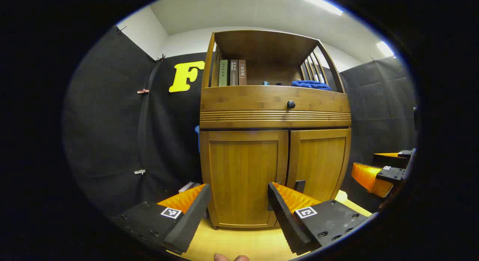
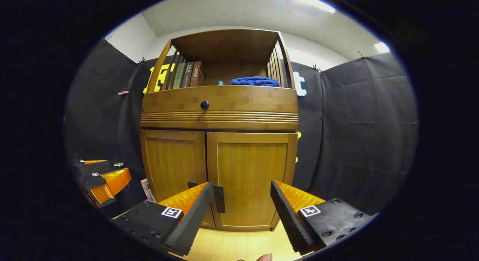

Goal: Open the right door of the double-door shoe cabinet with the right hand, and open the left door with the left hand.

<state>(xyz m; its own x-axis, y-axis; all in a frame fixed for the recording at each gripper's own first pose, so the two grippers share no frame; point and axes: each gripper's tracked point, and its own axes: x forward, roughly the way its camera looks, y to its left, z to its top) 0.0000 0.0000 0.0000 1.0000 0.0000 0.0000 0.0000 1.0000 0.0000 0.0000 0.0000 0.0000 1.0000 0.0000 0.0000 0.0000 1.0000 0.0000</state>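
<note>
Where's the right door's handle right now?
In the right gripper view, the handle sits low on the right door, at its inner edge beside the closed left door, just past the right gripper and its left finger.

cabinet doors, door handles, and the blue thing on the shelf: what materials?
Doors: likely bamboo or bamboo veneer, going by the fine straight grain and amber colour, with a soft satin sheen. Door handles: flat dark bars, matte black; metal or plastic, can't tell. Blue thing: soft folded fabric, probably a towel, with a nubby surface.
</note>
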